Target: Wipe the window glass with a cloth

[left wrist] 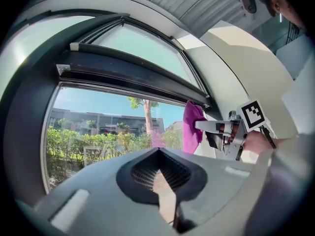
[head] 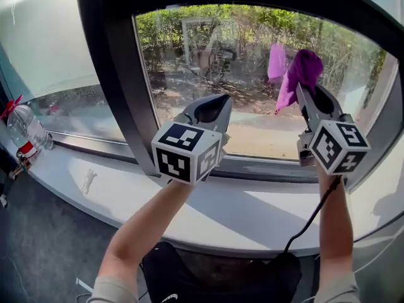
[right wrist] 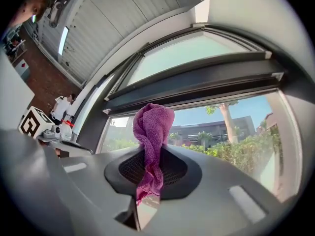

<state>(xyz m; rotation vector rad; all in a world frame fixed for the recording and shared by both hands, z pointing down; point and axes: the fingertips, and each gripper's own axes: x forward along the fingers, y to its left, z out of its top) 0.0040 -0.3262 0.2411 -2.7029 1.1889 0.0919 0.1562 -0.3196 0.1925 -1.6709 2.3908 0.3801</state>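
A purple cloth (head: 304, 68) is bunched between the jaws of my right gripper (head: 304, 88), which is shut on it and holds it up against the right part of the window glass (head: 208, 62). In the right gripper view the cloth (right wrist: 152, 132) stands up out of the jaws and hangs down between them. My left gripper (head: 219, 100) is raised in front of the middle of the glass, shut with nothing in it. The left gripper view shows the cloth (left wrist: 192, 127) at the pane's right edge.
A dark frame post (head: 117, 74) bounds the pane on the left, with a frosted pane (head: 44, 36) beyond it. The white sill (head: 252, 201) runs below. A plastic bottle (head: 25, 128) stands at the sill's far left. A black cable (head: 309, 223) hangs from the right gripper.
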